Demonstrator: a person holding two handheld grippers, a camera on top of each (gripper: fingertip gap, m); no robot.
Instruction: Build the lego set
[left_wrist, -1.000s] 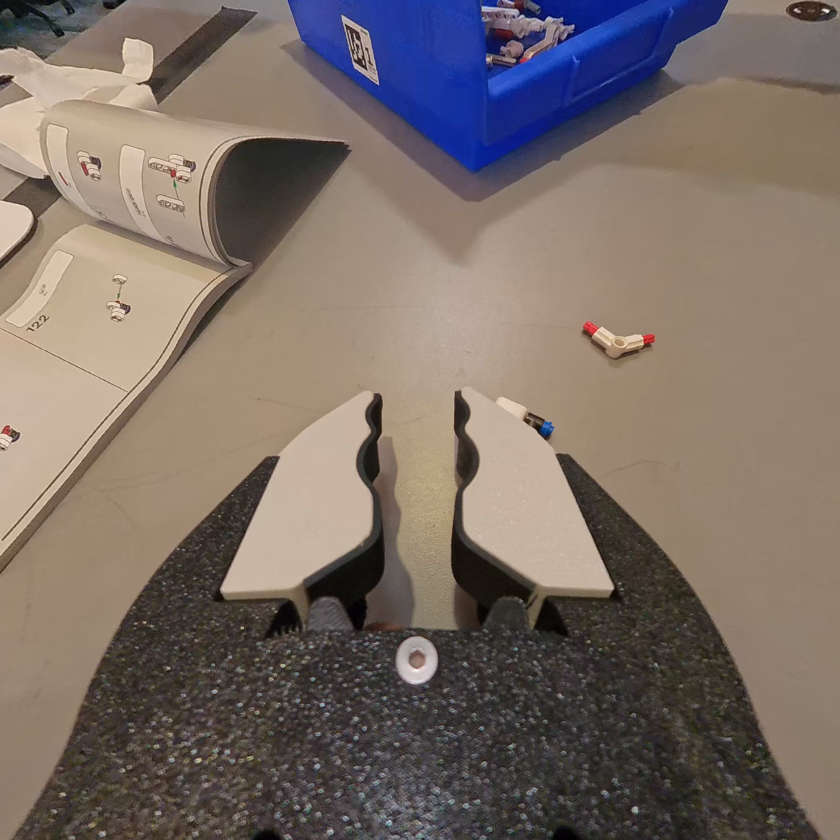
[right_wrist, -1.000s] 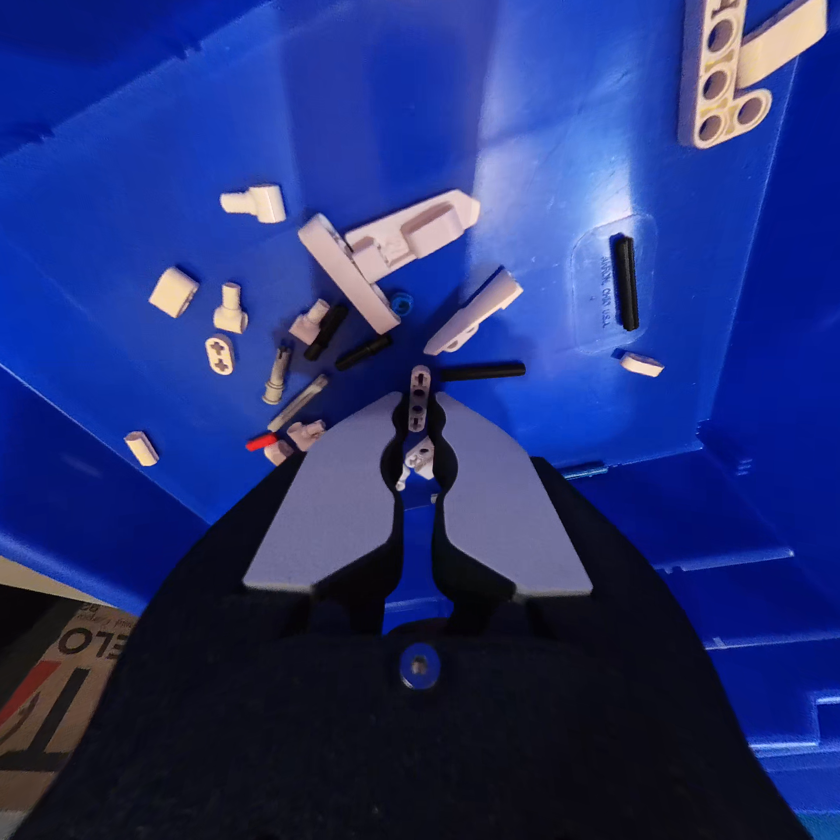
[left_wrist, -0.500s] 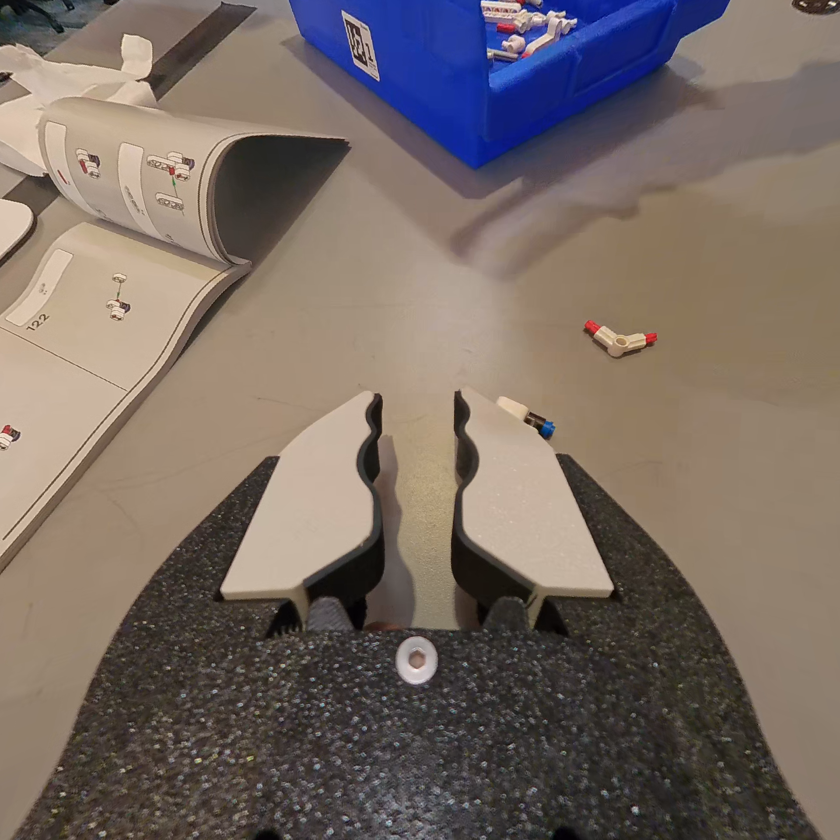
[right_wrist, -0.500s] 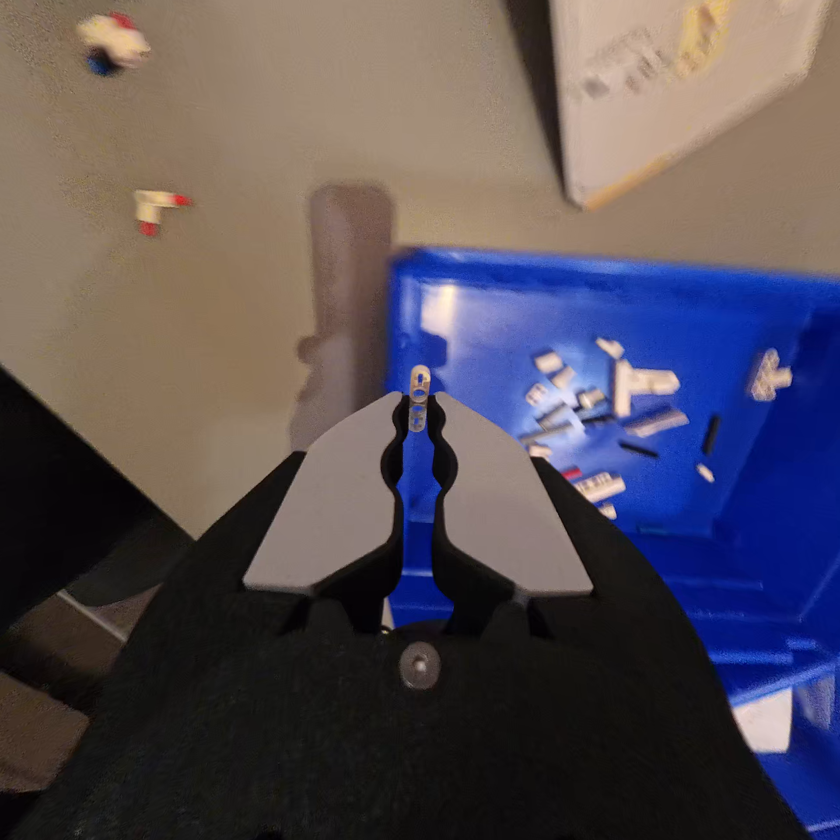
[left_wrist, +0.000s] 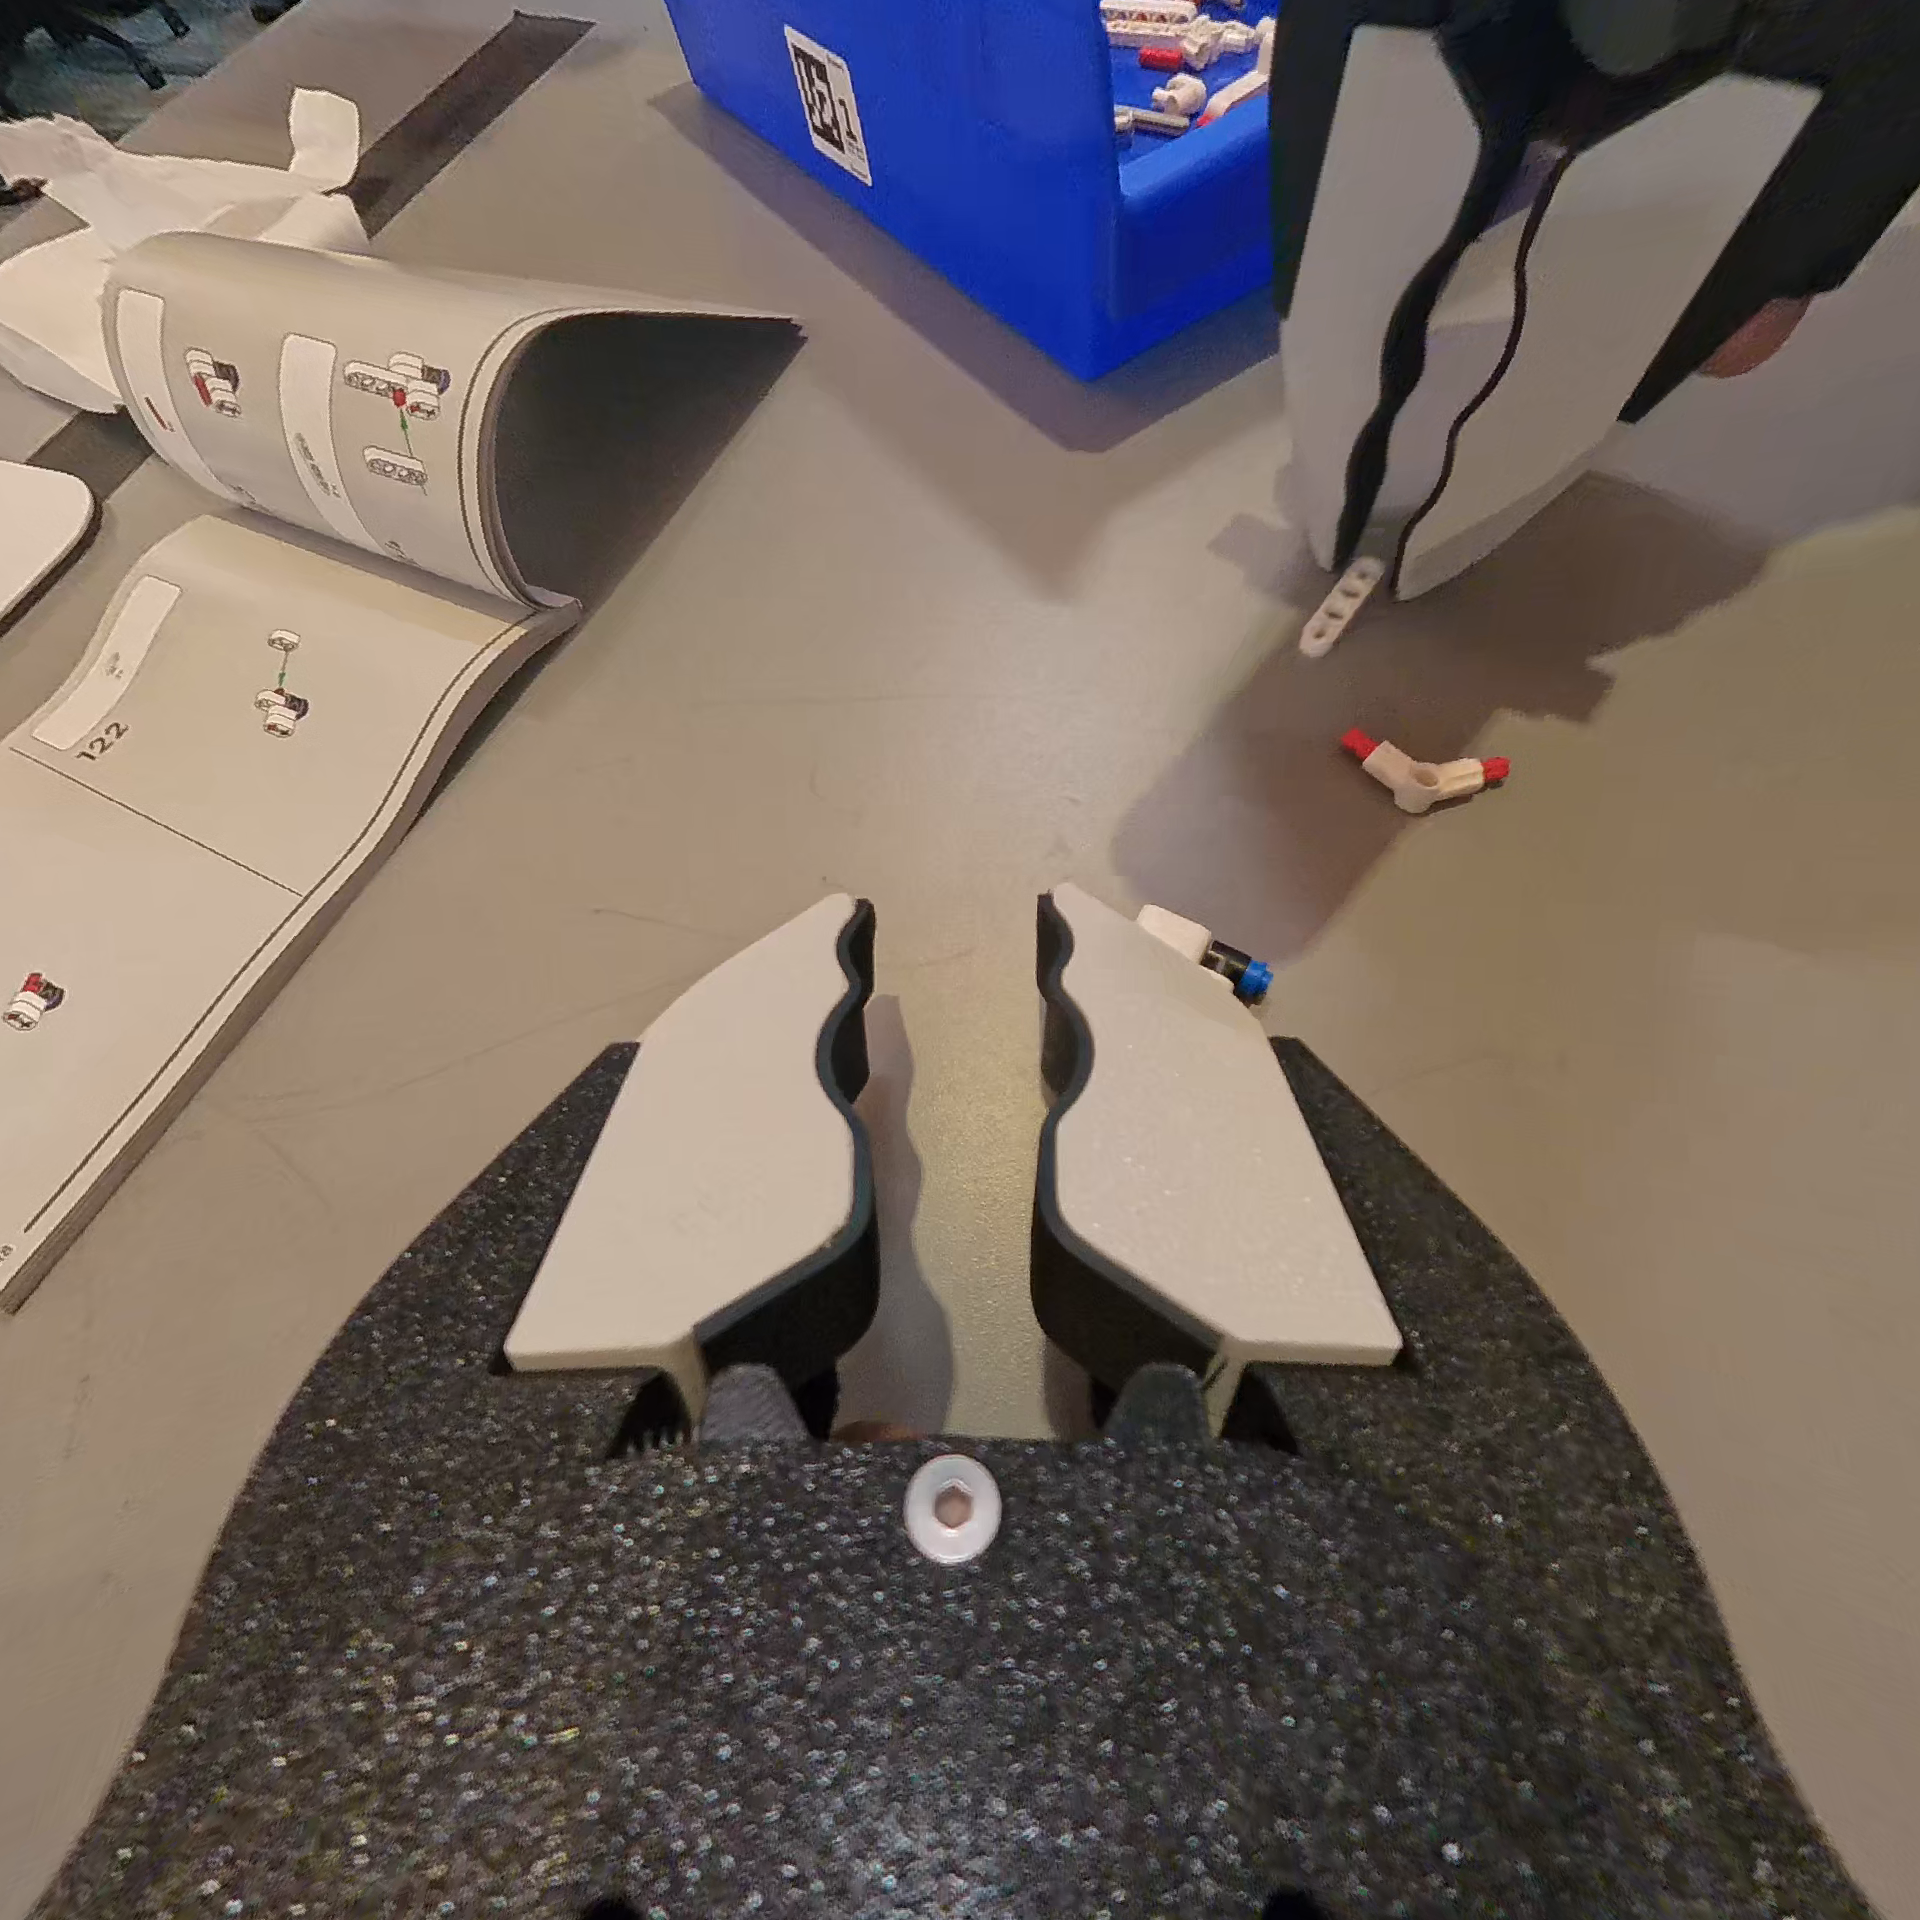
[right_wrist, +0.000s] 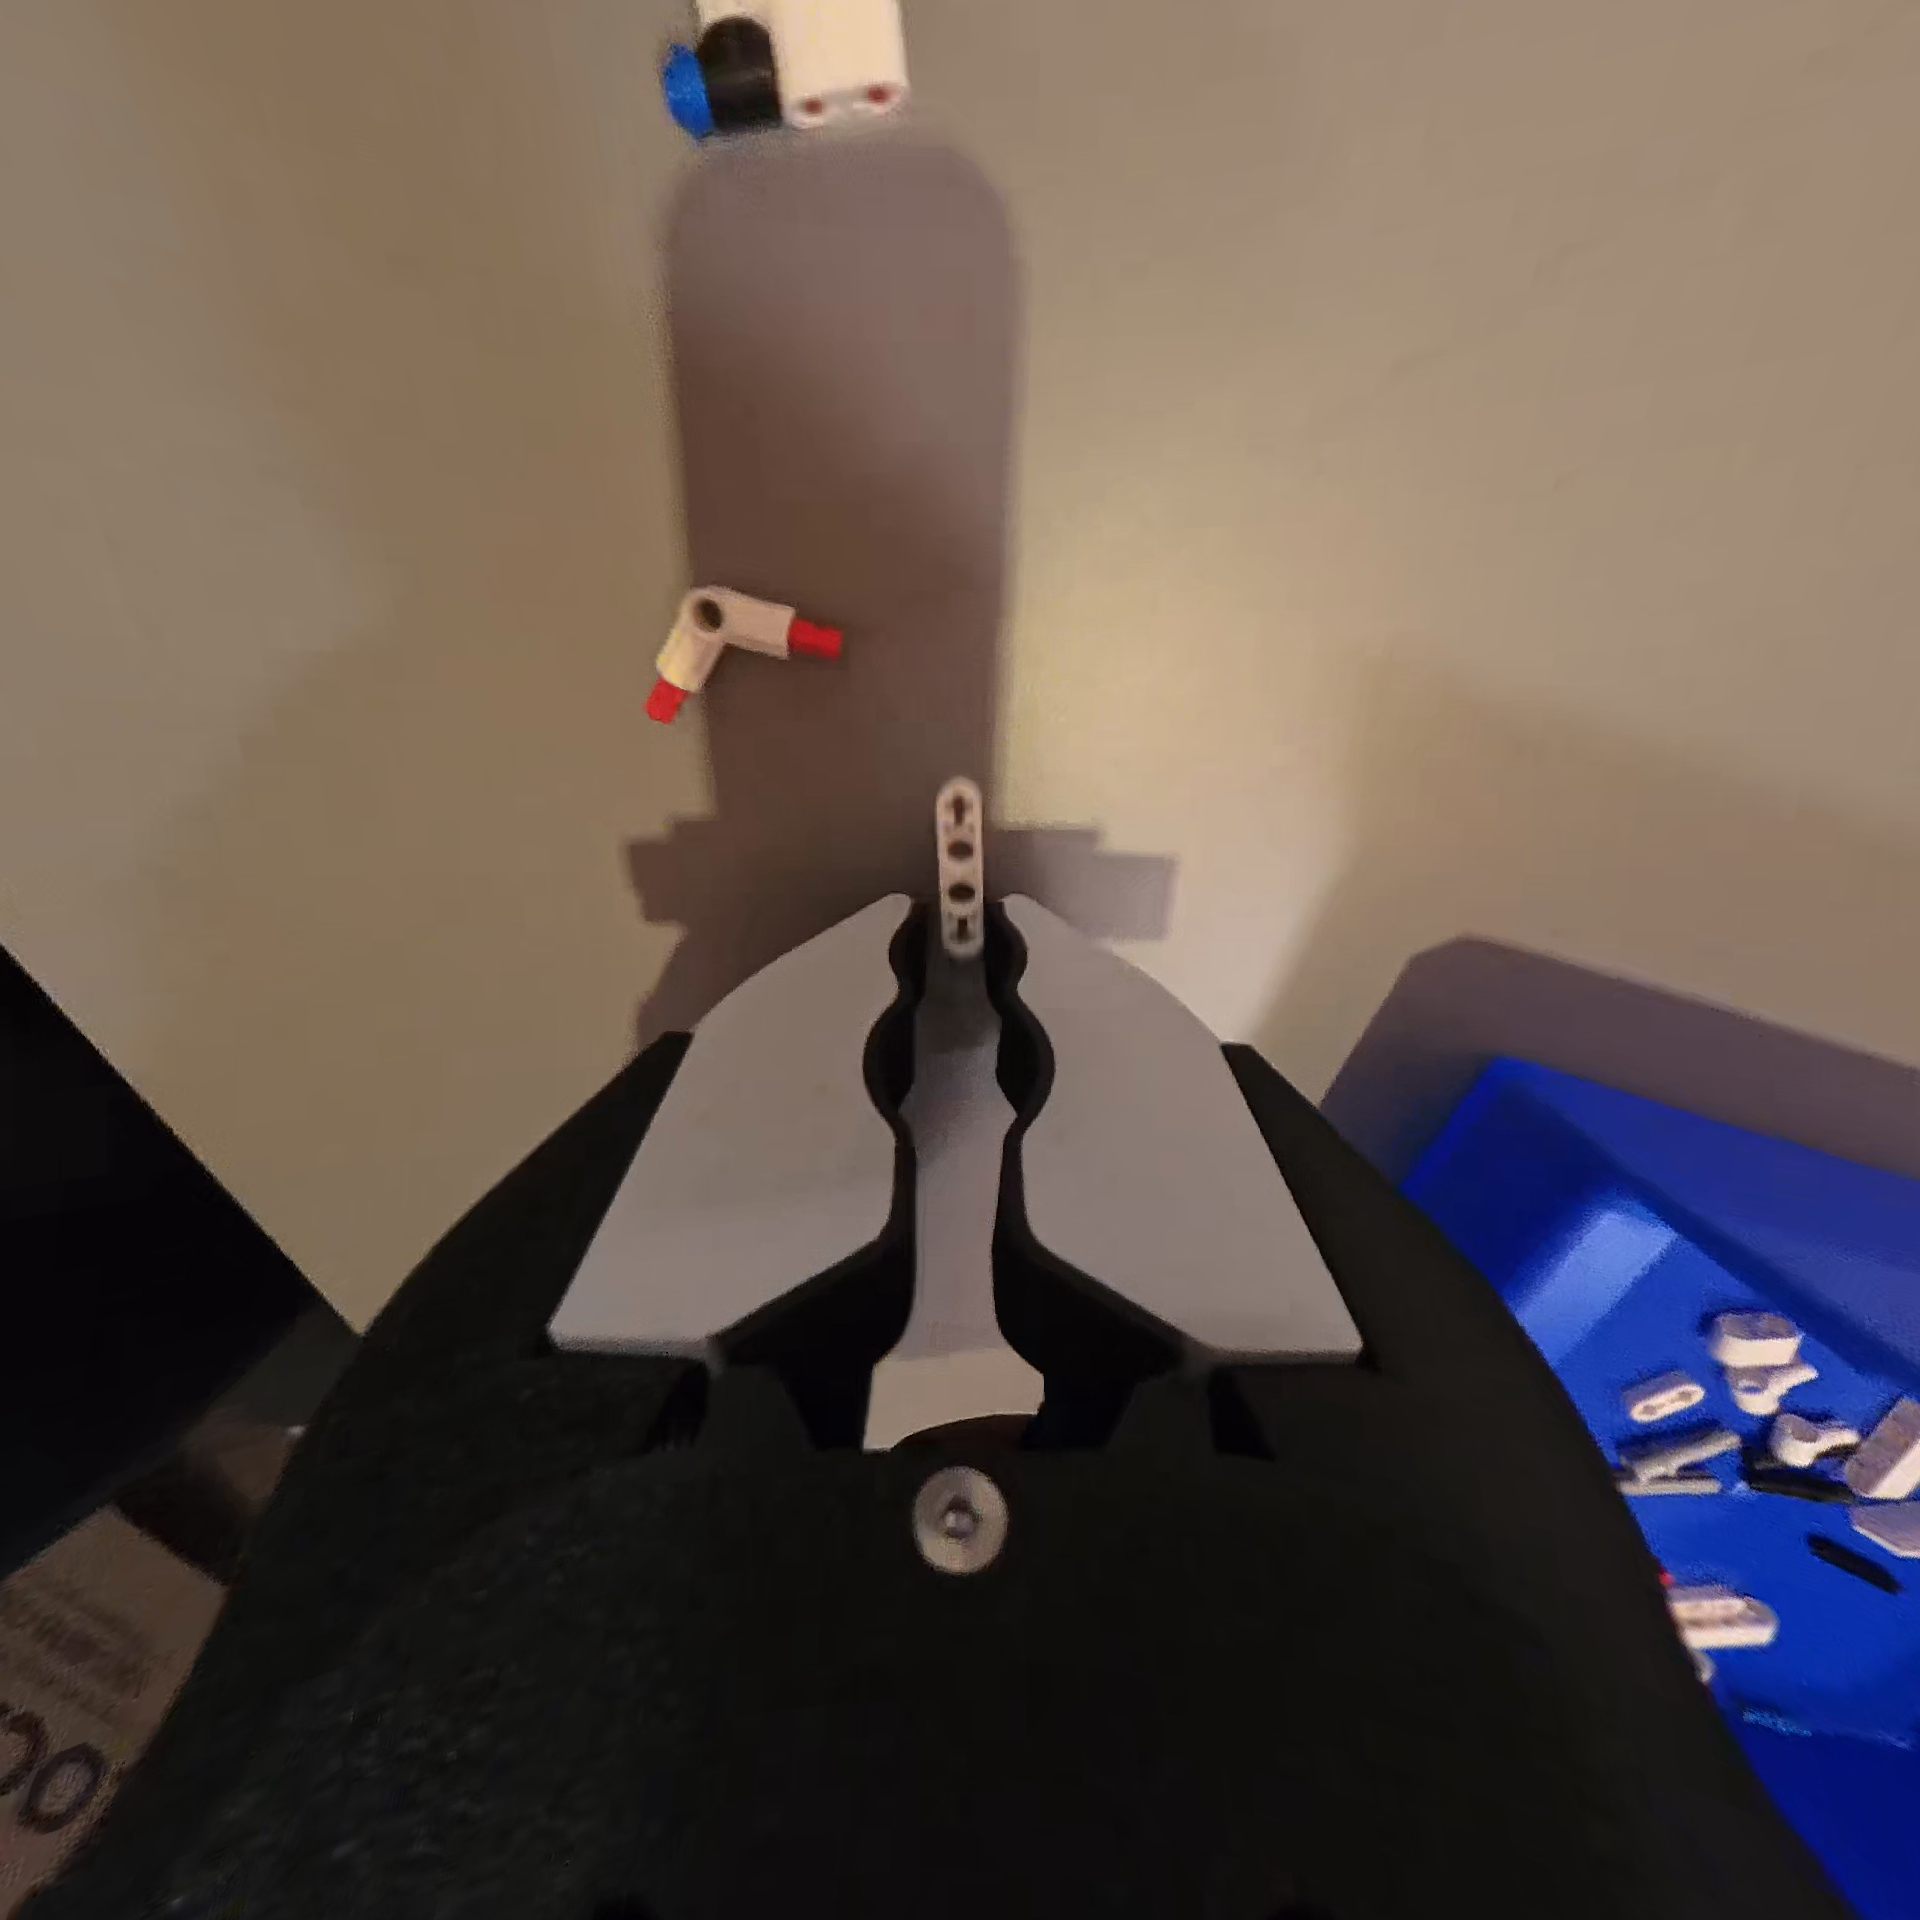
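Beam (right_wrist: 958, 862) has come out of bin (left_wrist: 987, 208) and now touches table (left_wrist: 831, 727) between right gripper (right_wrist: 961, 914) tips (pressing or let go, can't tell), near red-tipped elbow (left_wrist: 1423, 774); left gripper (left_wrist: 956, 914) gapes empty.

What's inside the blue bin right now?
The blue bin holds loose white and grey building pieces, a black one and a red one among them. The right gripper's body covers the rest of the bin.

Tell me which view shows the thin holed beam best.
The right wrist view: the beam runs straight out from the right gripper, holes facing the camera. The left wrist view shows it small and far, slanting down from the fingertips to the table.
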